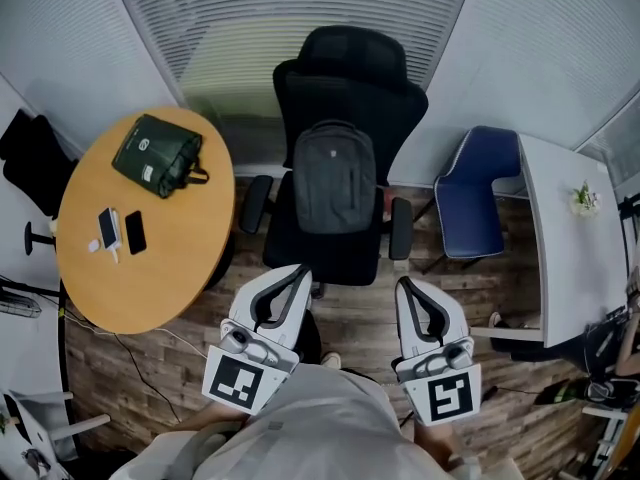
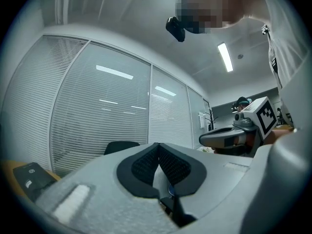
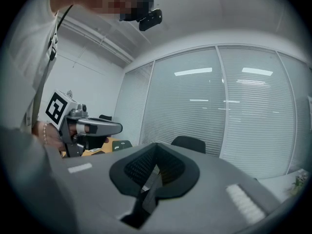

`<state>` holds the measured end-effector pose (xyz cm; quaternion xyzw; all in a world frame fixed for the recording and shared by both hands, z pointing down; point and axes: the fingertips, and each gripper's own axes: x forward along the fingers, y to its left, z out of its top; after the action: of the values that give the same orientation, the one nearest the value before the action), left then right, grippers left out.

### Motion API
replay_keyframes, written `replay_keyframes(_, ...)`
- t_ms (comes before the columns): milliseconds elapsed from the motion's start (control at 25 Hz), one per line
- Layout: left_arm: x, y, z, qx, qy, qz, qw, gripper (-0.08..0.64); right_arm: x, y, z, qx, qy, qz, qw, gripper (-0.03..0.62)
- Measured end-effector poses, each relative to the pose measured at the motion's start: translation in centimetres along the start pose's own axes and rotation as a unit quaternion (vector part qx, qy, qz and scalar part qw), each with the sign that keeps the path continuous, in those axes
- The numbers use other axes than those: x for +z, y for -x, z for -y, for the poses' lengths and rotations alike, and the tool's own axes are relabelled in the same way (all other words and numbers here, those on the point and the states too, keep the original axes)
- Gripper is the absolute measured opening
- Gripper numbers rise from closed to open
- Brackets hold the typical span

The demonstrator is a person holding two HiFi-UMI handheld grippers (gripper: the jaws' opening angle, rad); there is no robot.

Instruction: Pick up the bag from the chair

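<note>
On chair [image 1: 348, 68], bag [image 1: 335, 176] upright. Logo on green bag [image 1: 158, 155] unreadable. Jaws closed, empty: left gripper [image 1: 298, 271], right gripper [image 1: 404, 284].

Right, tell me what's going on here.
A person stands facing a black office chair with a grey backpack propped on its seat. They hold a claw in each hand. The left claw and right claw are both shut and empty, pointing toward the chair but short of it. The backpack has not been picked up. A green bag lies on the round table nearby.
</note>
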<state>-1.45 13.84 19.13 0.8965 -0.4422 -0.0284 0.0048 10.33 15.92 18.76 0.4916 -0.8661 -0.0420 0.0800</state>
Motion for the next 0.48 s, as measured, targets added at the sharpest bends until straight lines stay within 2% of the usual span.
replay_keyframes(480,-0.5,-6.3,-9.7,-0.016,0.009,-0.006,0.9998,0.005,0.9,-11.9,1.8,-0.005,0.01,-0.007,1.0,0.003)
